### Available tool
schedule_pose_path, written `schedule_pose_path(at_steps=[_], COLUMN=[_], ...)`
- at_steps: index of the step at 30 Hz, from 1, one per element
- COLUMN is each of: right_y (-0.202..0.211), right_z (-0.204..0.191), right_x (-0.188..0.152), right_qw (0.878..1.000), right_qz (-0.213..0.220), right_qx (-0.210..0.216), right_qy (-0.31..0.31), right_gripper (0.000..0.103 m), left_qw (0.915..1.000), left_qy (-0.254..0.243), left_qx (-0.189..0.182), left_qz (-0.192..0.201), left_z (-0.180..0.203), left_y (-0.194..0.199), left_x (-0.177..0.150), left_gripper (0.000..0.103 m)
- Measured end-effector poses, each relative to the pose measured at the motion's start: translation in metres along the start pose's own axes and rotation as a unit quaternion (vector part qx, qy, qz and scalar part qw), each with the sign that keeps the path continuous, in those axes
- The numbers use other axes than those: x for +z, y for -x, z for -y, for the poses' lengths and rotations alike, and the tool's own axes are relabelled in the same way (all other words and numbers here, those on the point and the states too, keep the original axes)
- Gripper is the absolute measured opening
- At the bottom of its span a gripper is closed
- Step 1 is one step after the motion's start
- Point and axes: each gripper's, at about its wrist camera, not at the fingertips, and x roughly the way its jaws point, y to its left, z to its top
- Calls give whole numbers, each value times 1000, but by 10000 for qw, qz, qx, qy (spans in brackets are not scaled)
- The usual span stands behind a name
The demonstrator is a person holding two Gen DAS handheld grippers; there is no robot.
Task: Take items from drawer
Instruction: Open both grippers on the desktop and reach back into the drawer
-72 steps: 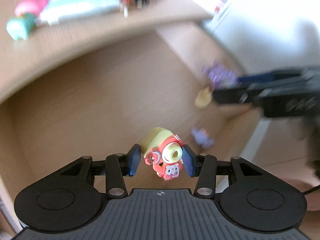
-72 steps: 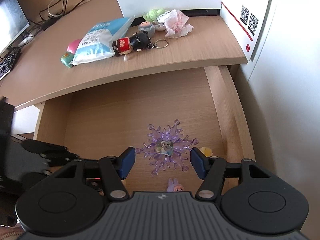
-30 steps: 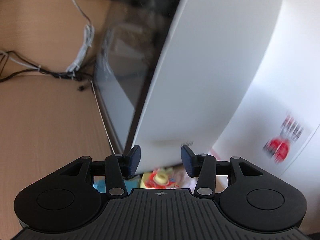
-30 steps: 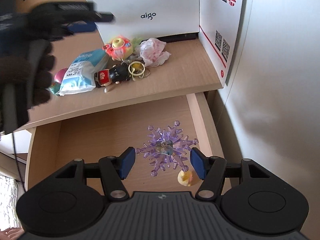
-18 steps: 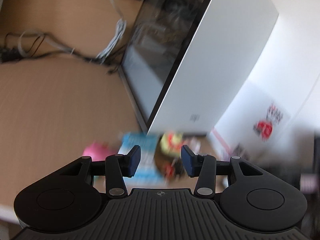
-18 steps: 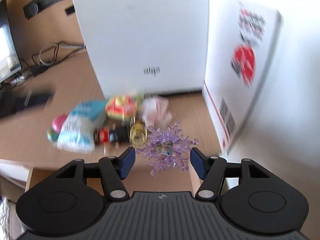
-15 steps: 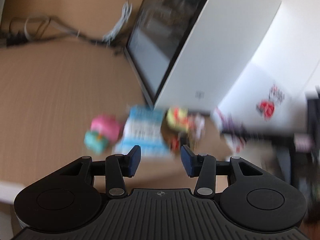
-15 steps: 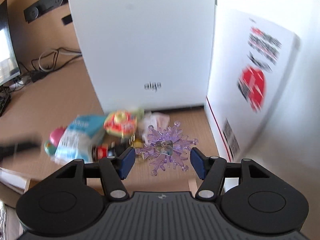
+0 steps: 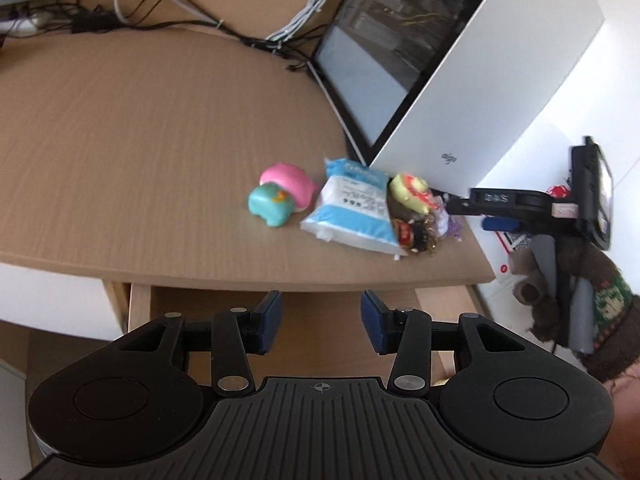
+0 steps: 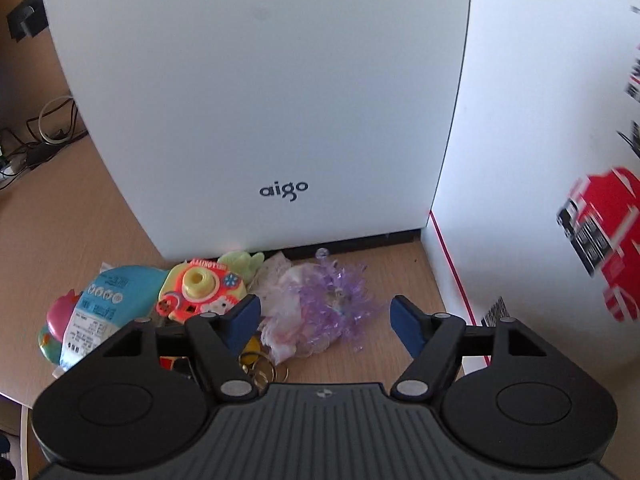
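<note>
Both grippers stand open and hold nothing. Jaws on the right gripper [image 10: 324, 320] have just been opening, and the purple snowflake ornament [image 10: 336, 300] now lies loose on the desktop [image 9: 140, 160] between and beyond its blue pads, resting partly on a pale pink frilly cloth [image 10: 280, 312], touched by neither pad as far as I can see. It looks like a release: the ornament is set against the foot of the white computer case [image 10: 260, 100], at the right end of the little heap, so it joins the rest and stays clear of the desk edge.

Left of it sits the heap: the orange and yellow toy camera [image 10: 196, 292], a blue and white packet [image 10: 100, 304], a pink and teal soft toy [image 9: 280, 192], and some key rings near the right gripper's body.

Nearer to me, the left gripper [image 9: 320, 322] hangs over the open drawer [image 9: 320, 304] under the desk edge, jaws about half apart with only bare drawer floor between them. I judge it is heading in for another item, though the drawer's contents are hidden behind the gripper. A gloved hand [image 9: 568, 276] carries the right gripper at the far right.
</note>
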Motion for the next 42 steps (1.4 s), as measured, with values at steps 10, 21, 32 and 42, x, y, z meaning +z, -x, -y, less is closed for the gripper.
schedule_pose_path(at_steps=[10, 21, 32, 42], right_y=[32, 66, 105, 114], right_z=[7, 14, 36, 40], right_x=[-44, -101, -120, -128], right_qw=[9987, 9929, 9891, 9856], right_qz=[-411, -888, -820, -894], right_qx=[-54, -170, -341, -159], right_qy=[-307, -778, -1173, -1428], right_gripper=[88, 89, 94, 94], left_qw=[9941, 9780, 9599, 9240], left_qy=[-288, -758, -1035, -987], left_qx=[-429, -784, -1080, -1078], left_qz=[-951, -1778, -2373, -3534], left_z=[24, 57, 81, 100], left_y=[-52, -97, -123, -162], left_x=[-11, -29, -49, -74], left_gripper=[47, 47, 47, 47])
